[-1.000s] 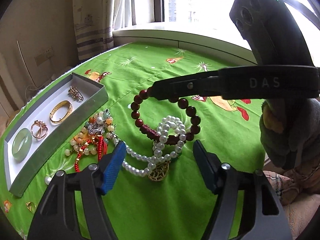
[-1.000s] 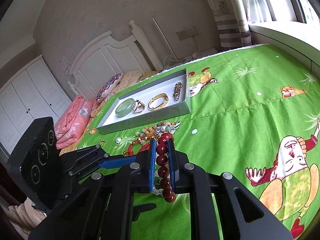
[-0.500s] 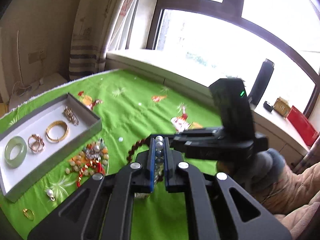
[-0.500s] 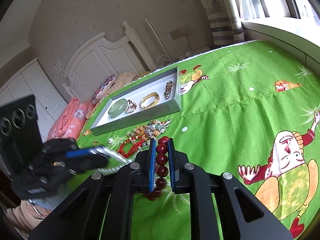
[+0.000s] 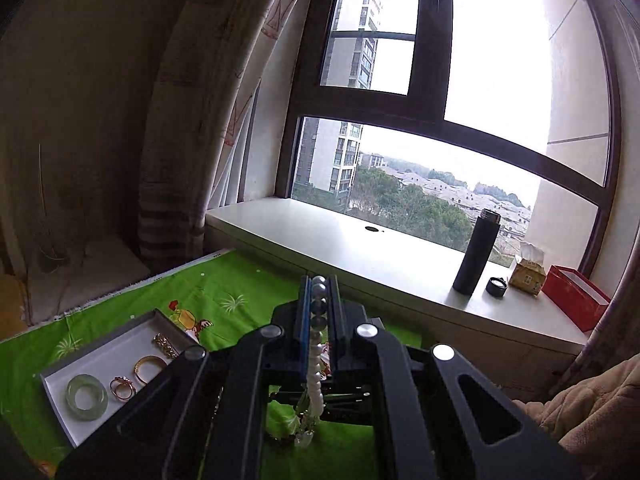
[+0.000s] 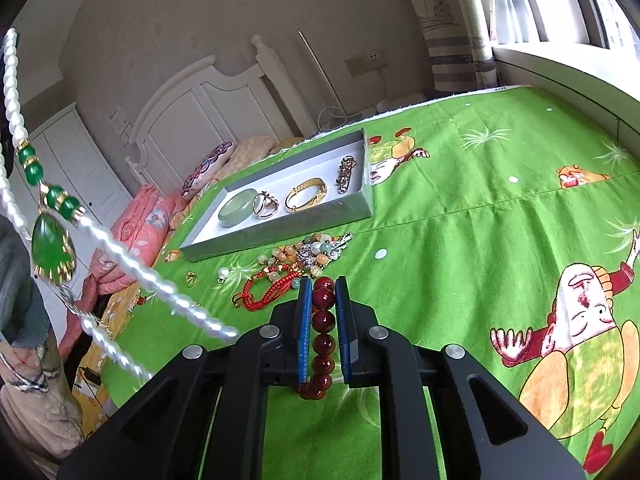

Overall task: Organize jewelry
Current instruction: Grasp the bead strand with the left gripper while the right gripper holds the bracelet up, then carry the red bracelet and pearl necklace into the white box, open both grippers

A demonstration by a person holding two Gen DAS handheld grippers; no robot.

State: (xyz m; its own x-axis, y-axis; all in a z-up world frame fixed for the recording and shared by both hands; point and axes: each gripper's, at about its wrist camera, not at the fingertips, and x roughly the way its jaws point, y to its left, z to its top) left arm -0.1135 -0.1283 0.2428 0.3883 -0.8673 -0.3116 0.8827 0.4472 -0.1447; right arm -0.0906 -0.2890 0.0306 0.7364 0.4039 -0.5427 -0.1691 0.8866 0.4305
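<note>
Both grips loaded.
I've L gripper (image 5: 319, 304) clamped on pearl necklace (image 5: 314, 364), frame centre; R gripper (image 6: 323, 304) clamped on red bead bracelet (image 6: 322, 336), lower centre.

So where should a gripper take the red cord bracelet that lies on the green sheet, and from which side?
Grip the red cord bracelet on its outer braided stretch, the end away from the bead pile, coming from above. It lies flat on the green sheet, and its far end touches the beads, so a low approach would likely disturb them.

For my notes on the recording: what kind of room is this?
Most likely a bedroom in a flat: a white headboard, pillows beside it, and a green cartoon bedsheet that carries the jewelry tray.
</note>
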